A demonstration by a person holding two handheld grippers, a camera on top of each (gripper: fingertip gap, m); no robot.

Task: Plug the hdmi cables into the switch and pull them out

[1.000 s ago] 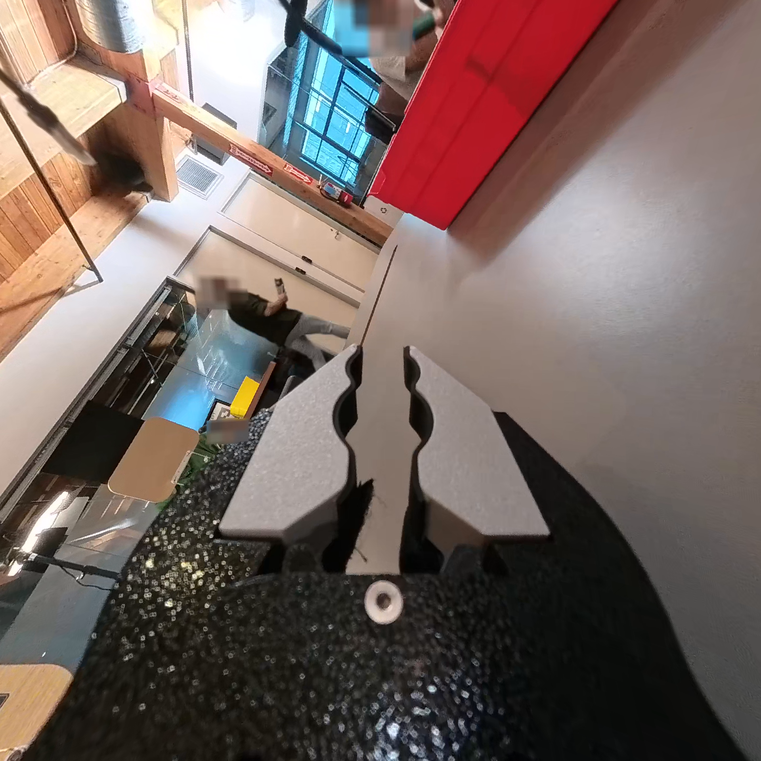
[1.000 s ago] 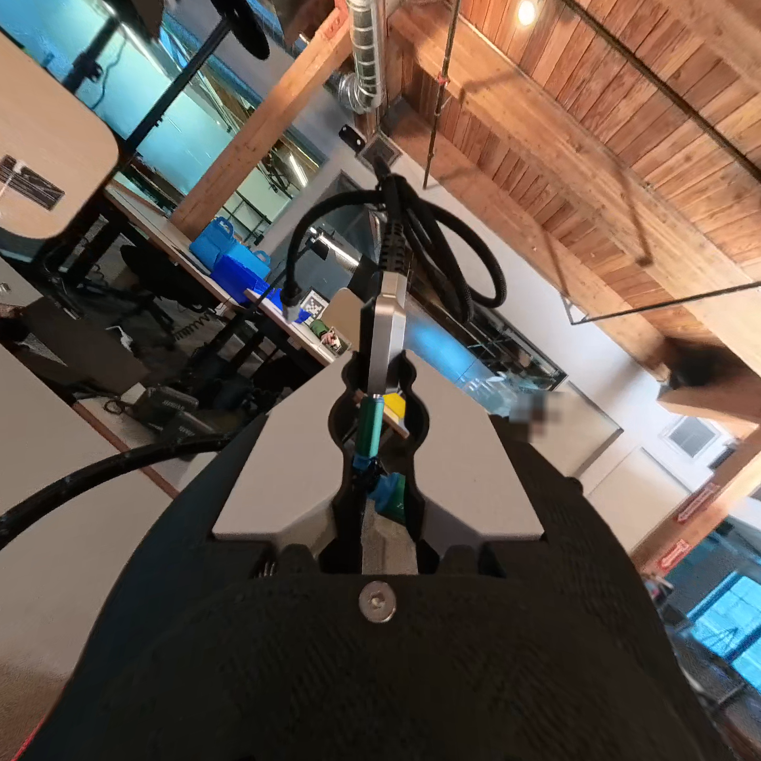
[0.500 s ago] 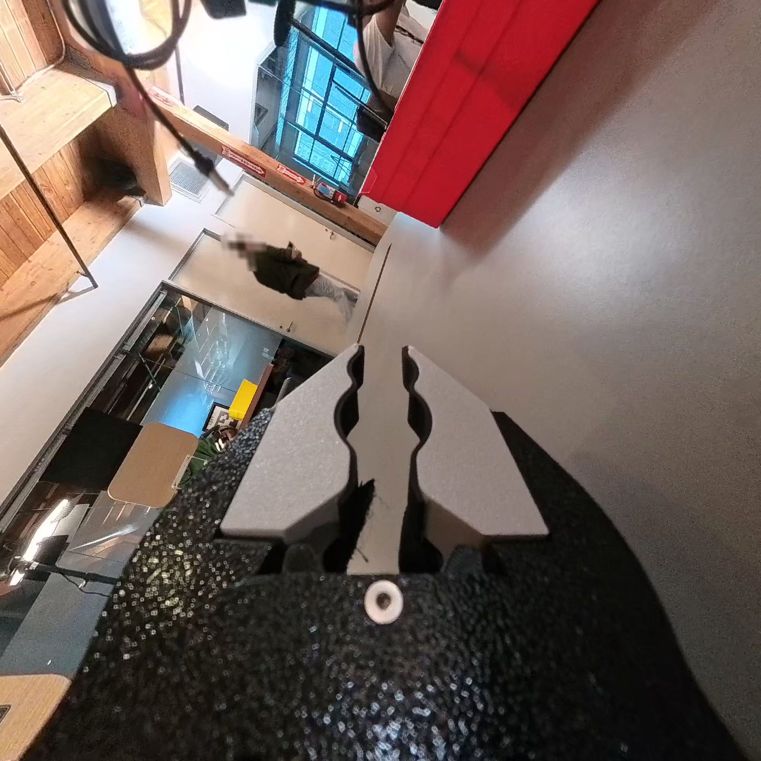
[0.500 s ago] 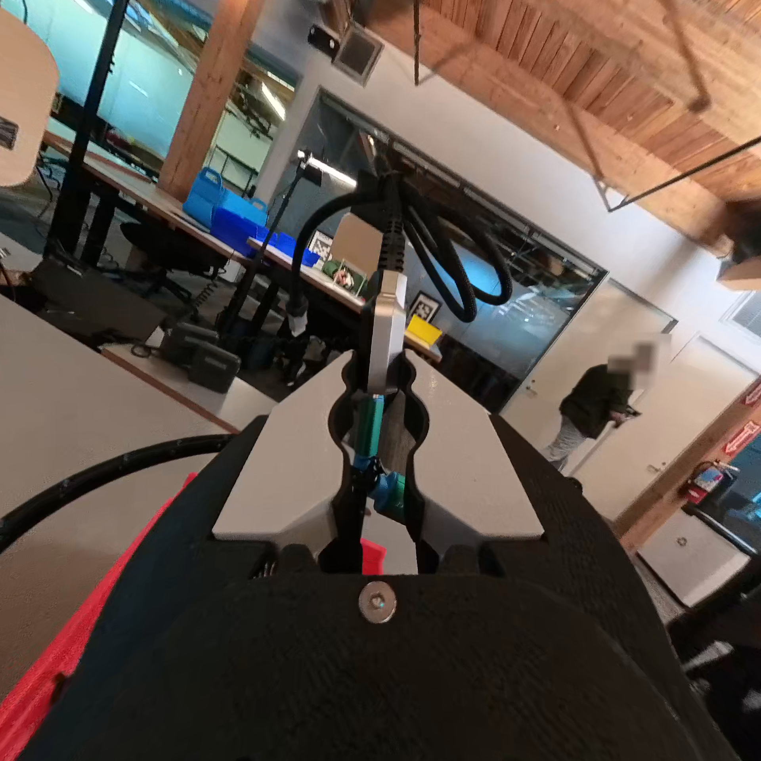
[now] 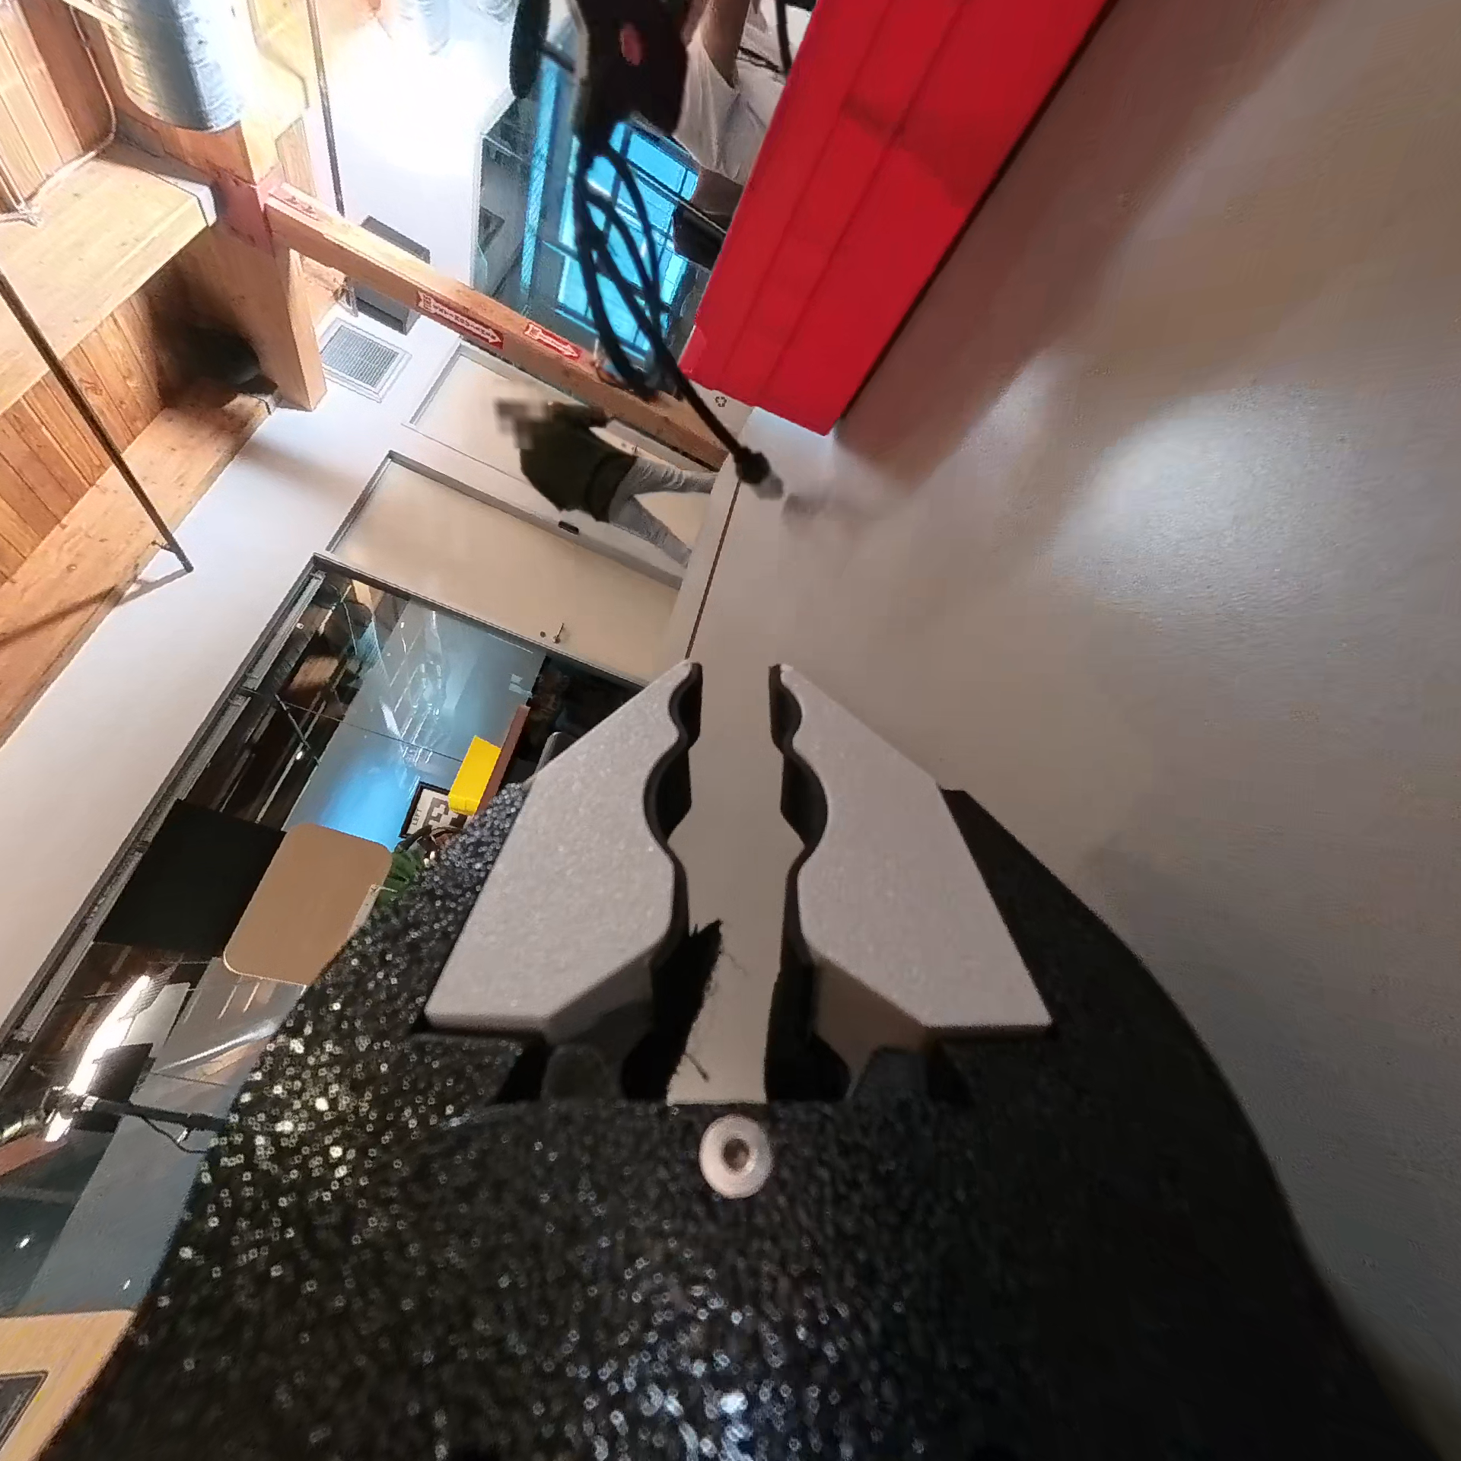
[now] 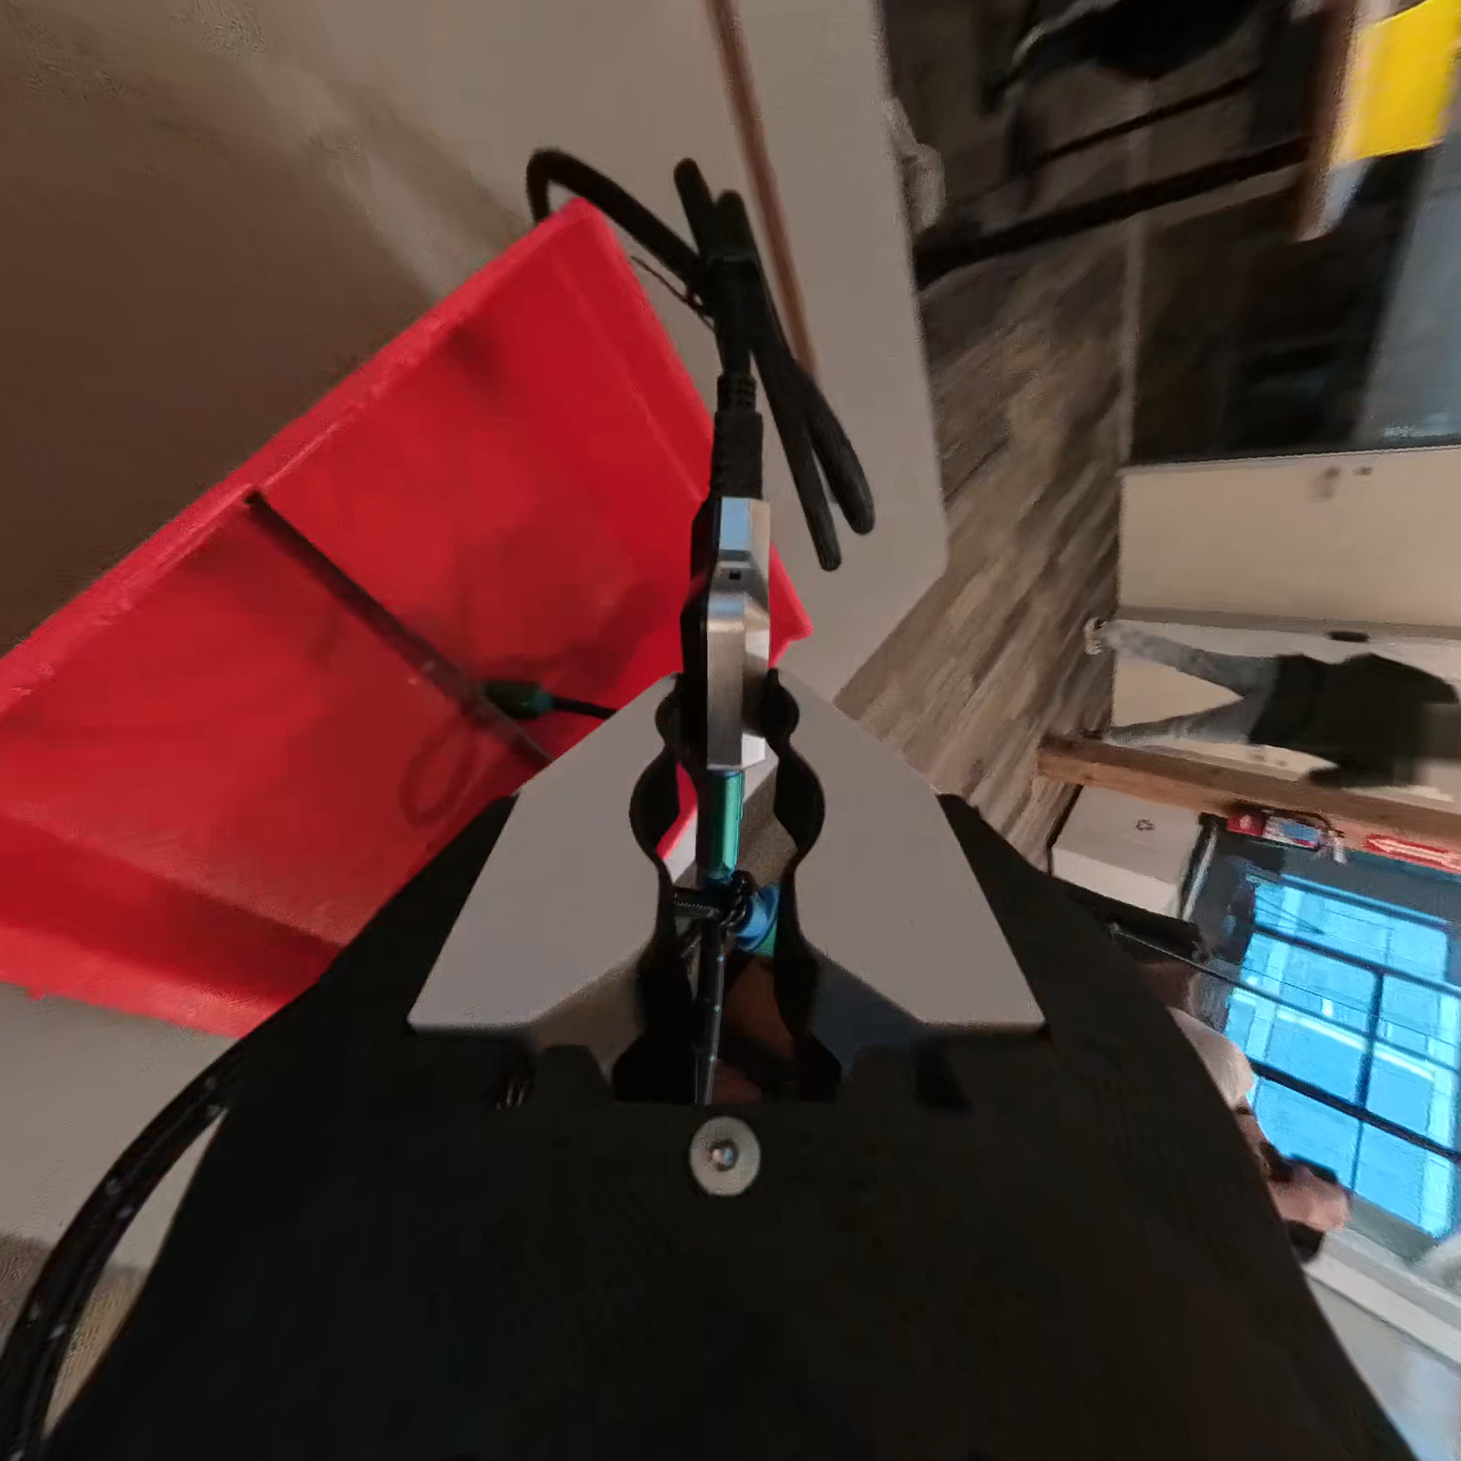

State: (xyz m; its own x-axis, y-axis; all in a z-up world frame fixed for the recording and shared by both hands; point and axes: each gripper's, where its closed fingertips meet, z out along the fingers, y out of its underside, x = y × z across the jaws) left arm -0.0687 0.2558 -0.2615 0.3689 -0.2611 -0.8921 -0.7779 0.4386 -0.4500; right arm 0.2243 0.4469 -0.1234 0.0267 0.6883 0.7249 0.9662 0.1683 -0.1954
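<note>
My right gripper (image 6: 723,680) is shut on a thin silver HDMI switch (image 6: 731,632), seen edge on and held in the air. A black HDMI cable (image 6: 739,427) is plugged into its far end and loops beyond it. A green plug (image 6: 723,822) sits in its near end, between my fingers. My left gripper (image 5: 735,672) is narrowly open and empty, close over the grey table (image 5: 1186,711). In the left wrist view a black cable (image 5: 624,261) hangs down, and its free plug (image 5: 755,473) reaches the table beside the red bin.
A red bin (image 5: 870,198) stands on the table at the far side and also shows in the right wrist view (image 6: 356,632), left of the switch. A thick black cable (image 6: 79,1233) curves at the lower left. A person (image 5: 585,466) walks in the room behind. The gap from one gripper's tips to the other's is roughly 40 cm.
My right gripper has swung round and down with the switch, from facing the room to facing the red bin. The hanging cable has come down to the table. My left gripper has stayed put.
</note>
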